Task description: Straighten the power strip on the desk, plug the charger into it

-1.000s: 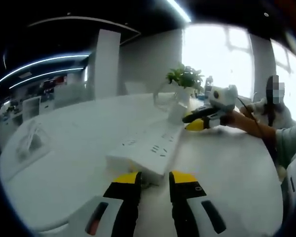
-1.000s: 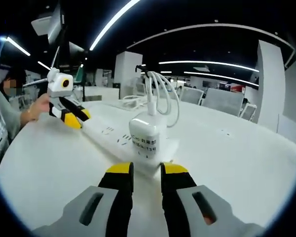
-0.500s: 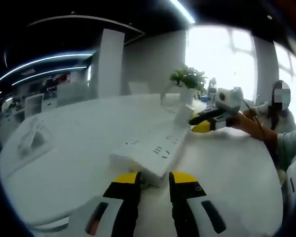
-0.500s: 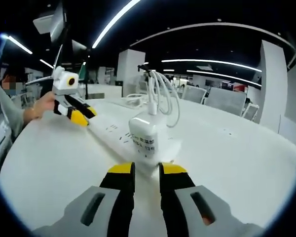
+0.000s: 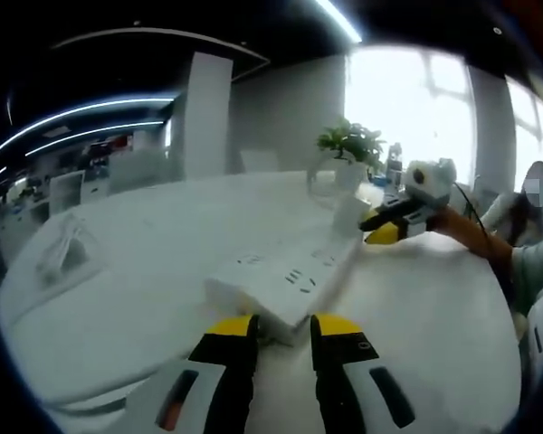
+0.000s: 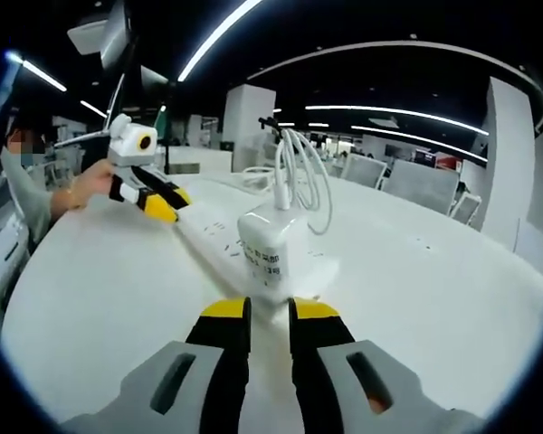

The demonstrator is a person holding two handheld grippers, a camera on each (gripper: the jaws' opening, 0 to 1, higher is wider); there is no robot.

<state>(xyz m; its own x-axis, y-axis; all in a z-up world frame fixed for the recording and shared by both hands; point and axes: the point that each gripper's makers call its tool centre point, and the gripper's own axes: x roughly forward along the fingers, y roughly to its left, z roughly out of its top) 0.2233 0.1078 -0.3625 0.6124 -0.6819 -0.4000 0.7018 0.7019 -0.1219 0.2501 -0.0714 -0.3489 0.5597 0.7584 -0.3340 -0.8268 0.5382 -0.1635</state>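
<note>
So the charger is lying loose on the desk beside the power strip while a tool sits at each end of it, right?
Not loose: in the right gripper view the charger stands upright, plugged into the power strip. The right tool and left tool do sit at its ends.

An open-plan office: a wide white worktop (image 6: 452,271), rows of office chairs (image 6: 416,185), ceiling light strips (image 6: 407,113), a potted plant (image 5: 348,149).

White charger (image 6: 270,253) upright in strip (image 6: 219,249) (plugged).

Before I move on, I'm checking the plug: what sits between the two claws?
The power strip spans between them, with the charger standing plugged in near the right claw, seen in the right gripper view.
</note>
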